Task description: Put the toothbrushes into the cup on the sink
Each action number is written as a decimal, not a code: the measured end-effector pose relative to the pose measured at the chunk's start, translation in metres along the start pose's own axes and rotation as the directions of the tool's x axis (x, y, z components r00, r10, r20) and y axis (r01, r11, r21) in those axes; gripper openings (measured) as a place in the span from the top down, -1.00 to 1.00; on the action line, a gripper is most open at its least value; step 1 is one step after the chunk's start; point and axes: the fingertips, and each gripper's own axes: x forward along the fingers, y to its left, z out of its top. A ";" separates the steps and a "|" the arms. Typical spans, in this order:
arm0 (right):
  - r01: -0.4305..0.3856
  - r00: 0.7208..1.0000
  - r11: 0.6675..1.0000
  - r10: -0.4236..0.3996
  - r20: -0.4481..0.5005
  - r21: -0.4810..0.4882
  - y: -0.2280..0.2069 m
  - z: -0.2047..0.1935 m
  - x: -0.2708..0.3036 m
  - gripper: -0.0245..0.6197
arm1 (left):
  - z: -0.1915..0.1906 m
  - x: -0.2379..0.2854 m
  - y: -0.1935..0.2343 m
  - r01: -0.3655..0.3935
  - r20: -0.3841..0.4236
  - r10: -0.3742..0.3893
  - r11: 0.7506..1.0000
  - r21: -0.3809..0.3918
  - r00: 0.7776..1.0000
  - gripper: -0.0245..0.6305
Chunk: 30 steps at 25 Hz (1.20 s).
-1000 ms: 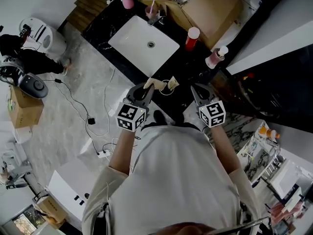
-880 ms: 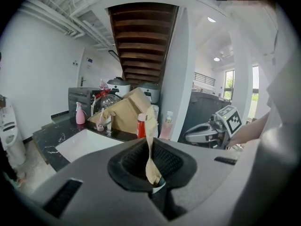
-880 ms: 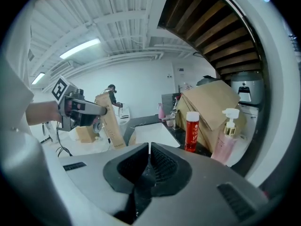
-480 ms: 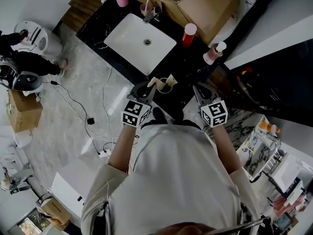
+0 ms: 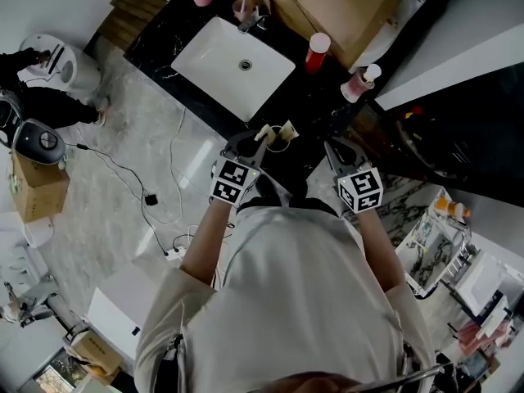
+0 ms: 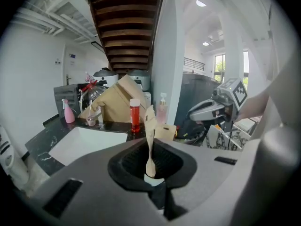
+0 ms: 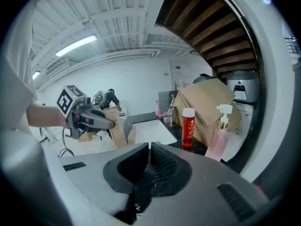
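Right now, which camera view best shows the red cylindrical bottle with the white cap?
Right gripper view: the red bottle stands large and unblocked. Left gripper view shows it smaller; head view, tiny from above.

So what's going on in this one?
A person stands at the black counter with a gripper in each hand. The left gripper is shut on a slim tan packet, apparently a wrapped toothbrush, held upright short of the sink. The right gripper is shut and empty. The cup by the tap already holds a pink toothbrush.
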 end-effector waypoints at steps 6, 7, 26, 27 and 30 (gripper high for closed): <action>0.006 1.000 1.000 -0.006 0.003 0.004 0.006 0.002 0.002 0.80 | -0.013 0.010 -0.002 0.007 -0.038 -0.005 0.999 0.041 0.999 0.85; 0.007 1.000 1.000 -0.007 0.004 0.005 0.007 0.003 0.002 0.80 | -0.016 0.012 -0.002 0.008 -0.043 -0.006 0.999 0.043 0.999 0.85; 0.031 1.000 0.999 -0.031 -0.005 0.040 0.015 -0.003 0.003 0.80 | -0.052 0.042 -0.002 -0.009 -0.091 0.013 0.999 0.053 0.996 0.83; 0.030 1.000 0.999 -0.030 -0.006 0.040 0.016 -0.004 0.004 0.80 | -0.053 0.042 -0.002 -0.011 -0.087 0.016 0.999 0.050 0.996 0.81; 0.028 1.000 0.999 -0.028 -0.010 0.038 0.019 -0.005 0.003 0.80 | -0.053 0.042 -0.001 -0.016 -0.075 0.019 0.999 0.039 0.997 0.65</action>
